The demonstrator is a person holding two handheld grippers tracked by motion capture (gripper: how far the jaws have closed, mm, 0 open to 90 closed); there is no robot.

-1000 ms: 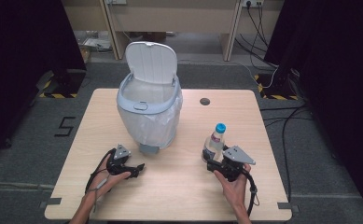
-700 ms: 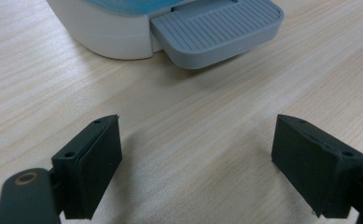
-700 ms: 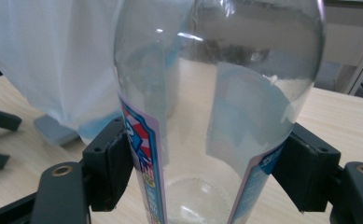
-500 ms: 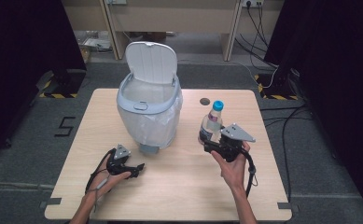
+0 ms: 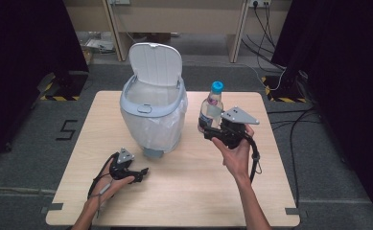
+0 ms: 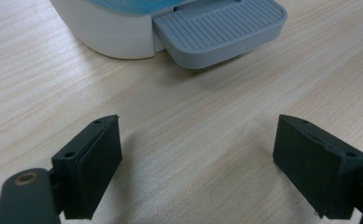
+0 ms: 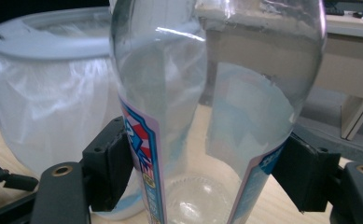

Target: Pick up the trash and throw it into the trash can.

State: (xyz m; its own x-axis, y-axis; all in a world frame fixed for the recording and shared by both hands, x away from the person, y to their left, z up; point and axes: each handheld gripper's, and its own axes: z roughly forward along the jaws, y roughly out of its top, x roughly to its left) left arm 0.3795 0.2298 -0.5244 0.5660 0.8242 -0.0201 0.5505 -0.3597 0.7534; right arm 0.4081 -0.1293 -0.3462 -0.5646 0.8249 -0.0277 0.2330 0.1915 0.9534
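Pale wood-grain surface, dark room around. Compared with a second back: right tongs lifted clear off the wood, clamped on the bottle low on its body, now up beside the bin. Clear smooth plastic, blue cap, glossy printed label. Left tongs unmoved, spread wide apart with nothing between, matte black pads facing the ribbed grey pedal. Rounded grey bin, lid flipped up, crinkly white liner.
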